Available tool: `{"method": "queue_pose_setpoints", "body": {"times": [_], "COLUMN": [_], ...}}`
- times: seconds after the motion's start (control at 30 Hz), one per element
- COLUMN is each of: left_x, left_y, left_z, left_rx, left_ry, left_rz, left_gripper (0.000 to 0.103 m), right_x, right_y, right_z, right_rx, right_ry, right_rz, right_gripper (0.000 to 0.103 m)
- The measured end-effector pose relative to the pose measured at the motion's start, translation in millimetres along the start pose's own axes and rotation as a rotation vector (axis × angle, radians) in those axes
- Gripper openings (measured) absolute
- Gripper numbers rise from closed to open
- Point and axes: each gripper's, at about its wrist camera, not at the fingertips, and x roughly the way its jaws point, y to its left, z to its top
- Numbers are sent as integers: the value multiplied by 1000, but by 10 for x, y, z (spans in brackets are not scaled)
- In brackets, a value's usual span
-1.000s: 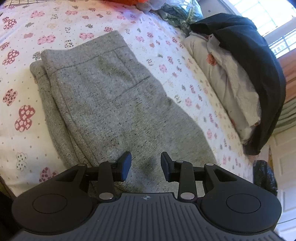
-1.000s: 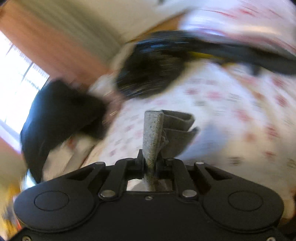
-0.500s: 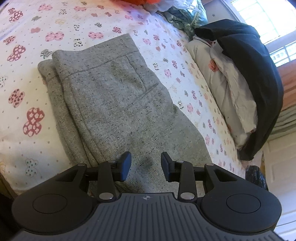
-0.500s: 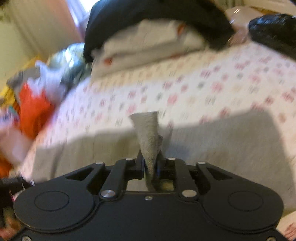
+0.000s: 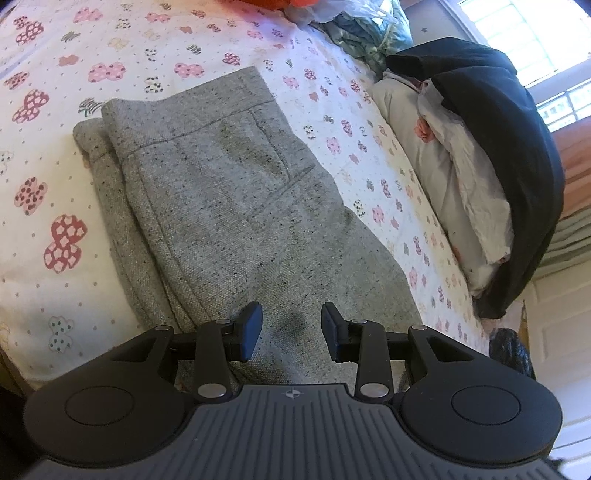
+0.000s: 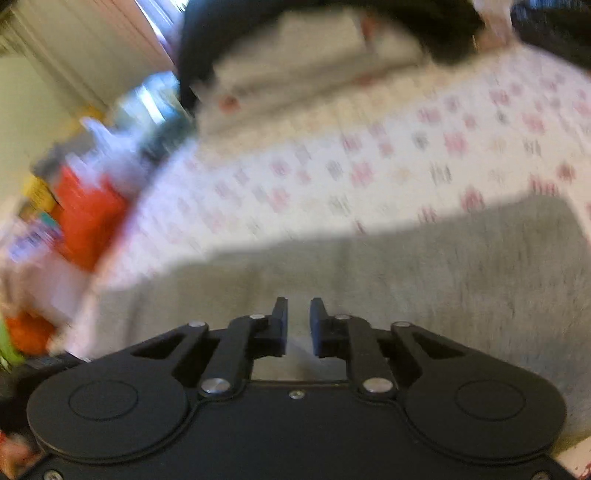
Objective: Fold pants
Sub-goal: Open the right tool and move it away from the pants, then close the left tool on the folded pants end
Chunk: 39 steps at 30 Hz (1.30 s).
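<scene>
Grey speckled pants [image 5: 229,206] lie folded lengthwise on the flowered bedsheet [image 5: 66,206], waistband toward the far end. My left gripper [image 5: 291,332] is open and empty, held just above the pants' near part. In the blurred right wrist view the pants [image 6: 424,273] spread flat across the bed. My right gripper [image 6: 298,325] hovers over them with its fingers slightly apart and nothing between them.
A pile of pale bedding under a black garment [image 5: 491,122] lies along the bed's right side. Bagged clothes [image 5: 365,33] sit at the far end. An orange-red item [image 6: 88,214] and clutter are at the left in the right wrist view.
My right gripper has opened and let go of the grey pant fabric it pinched; the fabric now lies flat. The right view swung over the bed. My left gripper barely moved.
</scene>
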Motion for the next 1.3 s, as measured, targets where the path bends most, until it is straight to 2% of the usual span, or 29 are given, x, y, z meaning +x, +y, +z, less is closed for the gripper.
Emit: {"method": "queue_pose_setpoints", "body": {"times": [0.07,0.13,0.17,0.27,0.37,0.4,0.43,0.5,0.53,0.57,0.63,0.7,0.77,0.93,1.07,1.17,1.23,1.27,1.3], "left_x": [-39,-88,-115,-199,-390,-462,-535,-682,-733,-764,-788,-732,-594,-297,-153,-67,-52,-53,-54], "left_y": [2,16,25,54,142,193,261,479,614,719,958,1053,1112,1121,1156,1160,1162,1161,1158], "left_z": [15,31,44,94,220,259,296,362,383,395,394,425,462,534,558,659,695,707,711], "left_rx": [3,-3,-7,-19,-43,-56,-76,-151,-201,-243,-338,-368,-408,-429,-460,-467,-467,-461,-452], "left_ry": [-9,-14,-15,-21,-59,-77,-95,-137,-156,-170,-201,-201,-177,-139,-144,-150,-158,-159,-159], "left_rz": [-7,-12,-19,-32,-49,-57,-67,-76,-70,-63,-79,-62,-77,-60,-115,-140,-145,-136,-124], "left_gripper": [35,35,35,35,36,37,42,48,50,50,50,50,50,50,57,57,52,42,36], "right_x": [193,172,147,3,175,142,86,-35,-124,-187,-337,-416,-477,-643,-700,-738,-744,-751,-759], "right_y": [-15,17,44,112,153,125,104,42,15,10,11,24,13,1,-20,-48,-64,-72,-83], "right_z": [-129,-198,-186,-103,-140,-160,-178,-168,-173,-165,-188,-194,-225,-328,-381,-400,-403,-405,-401], "right_rx": [-44,-106,-105,-75,-117,-114,-98,-38,-14,-7,-17,-22,-14,-5,15,34,38,40,40], "right_ry": [73,35,36,-6,98,83,72,45,19,-4,-40,-42,-41,-34,-31,-31,-27,-26,-27], "right_rz": [-50,-58,-60,10,-31,-20,-8,36,64,86,120,138,151,171,187,189,188,184,179], "right_gripper": [18,18,24,25,25,25,28,47,61,67,67,67,67,67,67,67,67,67,67]}}
